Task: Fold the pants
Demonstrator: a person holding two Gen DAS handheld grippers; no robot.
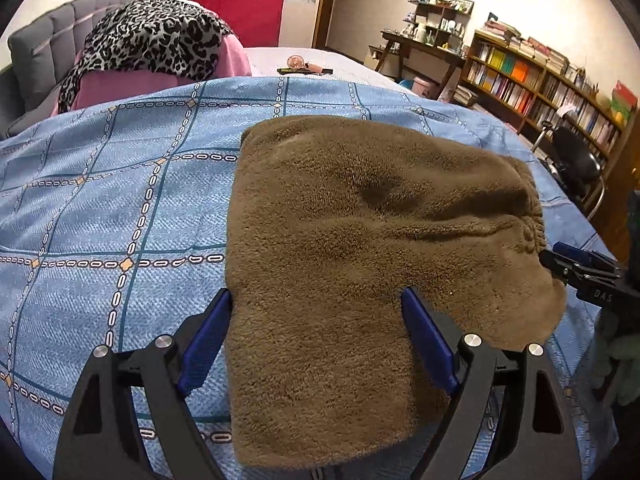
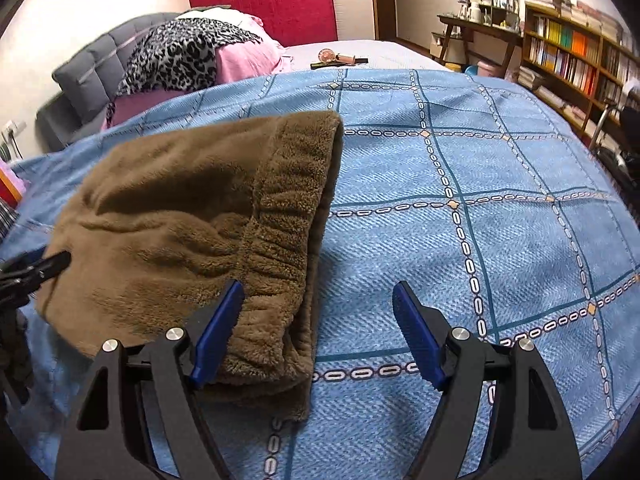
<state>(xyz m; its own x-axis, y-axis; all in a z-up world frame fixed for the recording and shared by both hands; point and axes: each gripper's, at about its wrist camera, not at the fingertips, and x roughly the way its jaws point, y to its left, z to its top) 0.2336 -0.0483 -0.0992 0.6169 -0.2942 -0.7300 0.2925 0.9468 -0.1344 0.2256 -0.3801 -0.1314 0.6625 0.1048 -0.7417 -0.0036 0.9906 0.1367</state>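
on the bed (image 1: 120,200), a blue checked cover spread across it, brown fleece pants (image 1: 360,240) lie folded into a thick pad with both tools poised at the near edge. the left gripper (image 1: 316,320) has its jaws wide open and straddling the near flap of the pants, blue pads to either side of the fabric, nothing pinched. the right gripper (image 2: 318,312) also stands with jaws spread; its left pad sits over the elastic waistband (image 2: 280,248) at the bundle's right edge, its right pad over bare cover, so it holds nothing either.

the relation that matters: the pad runs away from the grippers toward the headboard, its long axis roughly in line with the left gripper's reach, and the bulk of it lies straight ahead of the left tool and off to the left of the right one. the left gripper looks the nearer and better centred; the right reaches only the waistband side. the fold appears well along, perhaps a last fold or tidy remaining, and a lift of the near edge would likely need both sides caught together, or the soft pile may slump.

behind, a leopard-print blanket (image 1: 160,44) is heaped on pink bedding, and a bookshelf (image 1: 540,84) lines the far wall.
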